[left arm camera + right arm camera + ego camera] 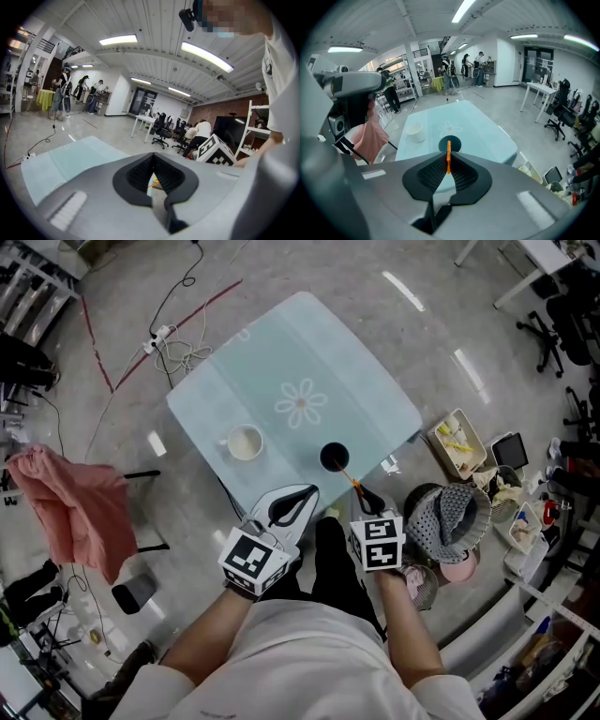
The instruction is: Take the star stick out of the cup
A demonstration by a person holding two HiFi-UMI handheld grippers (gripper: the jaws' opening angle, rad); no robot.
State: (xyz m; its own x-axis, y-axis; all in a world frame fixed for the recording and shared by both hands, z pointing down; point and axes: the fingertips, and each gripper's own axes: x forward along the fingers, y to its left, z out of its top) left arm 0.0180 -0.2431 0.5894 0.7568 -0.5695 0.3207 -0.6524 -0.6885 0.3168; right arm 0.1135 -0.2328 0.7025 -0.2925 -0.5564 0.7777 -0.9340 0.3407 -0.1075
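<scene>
A dark cup (334, 457) stands near the front edge of the pale blue table (281, 362), and an orange star stick (348, 478) slants out of it towards me. My right gripper (364, 493) is shut on the stick's near end. In the right gripper view the stick (448, 154) runs from between the jaws (448, 162) to the cup (455, 142); its far end is hidden inside the cup. My left gripper (307, 493) hovers at the table's front edge, left of the cup, shut with nothing in it (153, 158).
A white cup (245, 442) stands on the table left of the dark one. A pink cloth (75, 507) hangs over a chair at the left. Baskets and a hat (450, 512) crowd the floor at the right, and cables (173, 343) lie beyond the table.
</scene>
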